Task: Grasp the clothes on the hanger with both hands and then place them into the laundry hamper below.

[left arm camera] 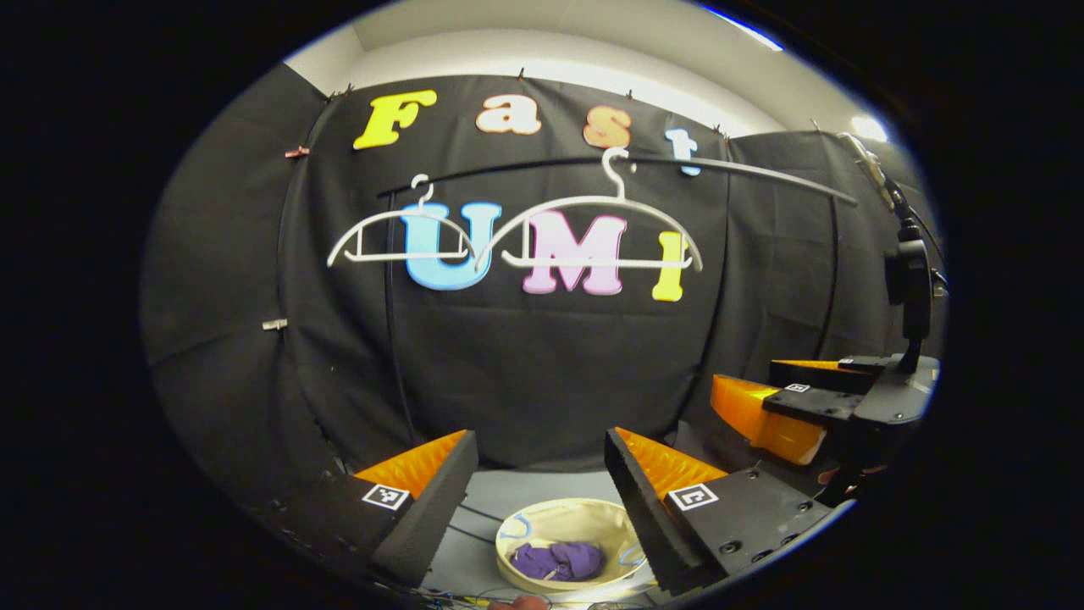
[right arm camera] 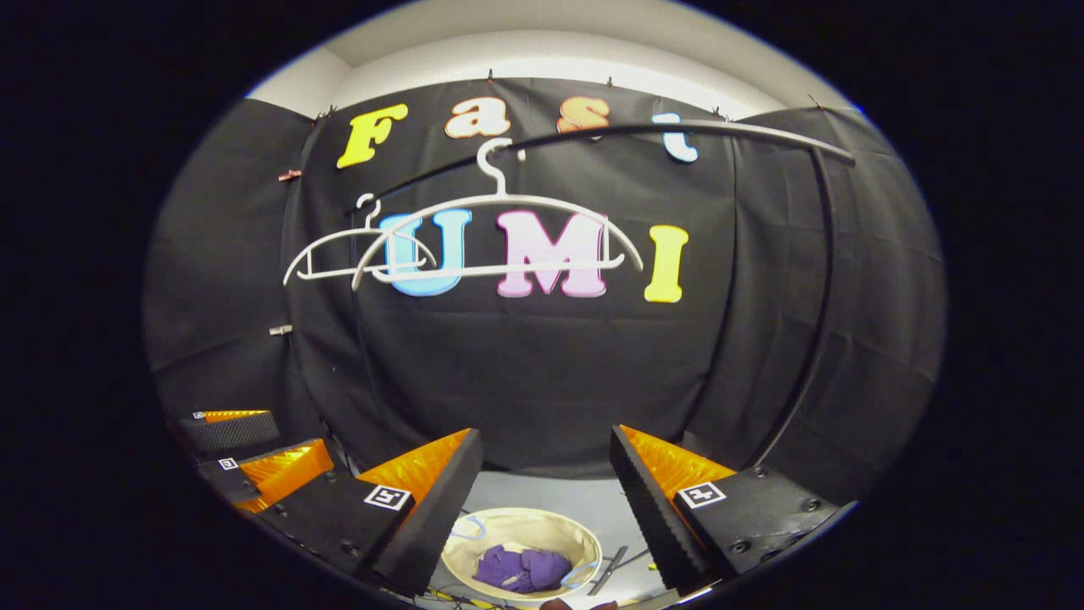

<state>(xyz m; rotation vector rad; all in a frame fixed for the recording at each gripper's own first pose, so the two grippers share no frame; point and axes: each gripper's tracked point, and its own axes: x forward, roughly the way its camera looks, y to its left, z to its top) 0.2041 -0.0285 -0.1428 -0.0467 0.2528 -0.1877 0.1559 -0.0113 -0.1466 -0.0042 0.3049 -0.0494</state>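
1. In the left gripper view, the left gripper has its fingers spread wide, and they hold nothing.
2. In the right gripper view, the right gripper also has its fingers wide apart, with nothing between them.
3. The purple clothes lie crumpled inside the round cream laundry hamper, which stands on the grey floor at about 6 o'clock, low between the left fingers.
4. From the right gripper, the same clothes show in the hamper, again at 6 o'clock.
5. Two white hangers hang bare on the dark rail at 12 o'clock: a larger hanger and, toward 11 o'clock of it, a smaller hanger.
6. In the left gripper view the right gripper shows at 4 o'clock, near the edge.
7. In the right gripper view the left gripper shows at 8 o'clock.
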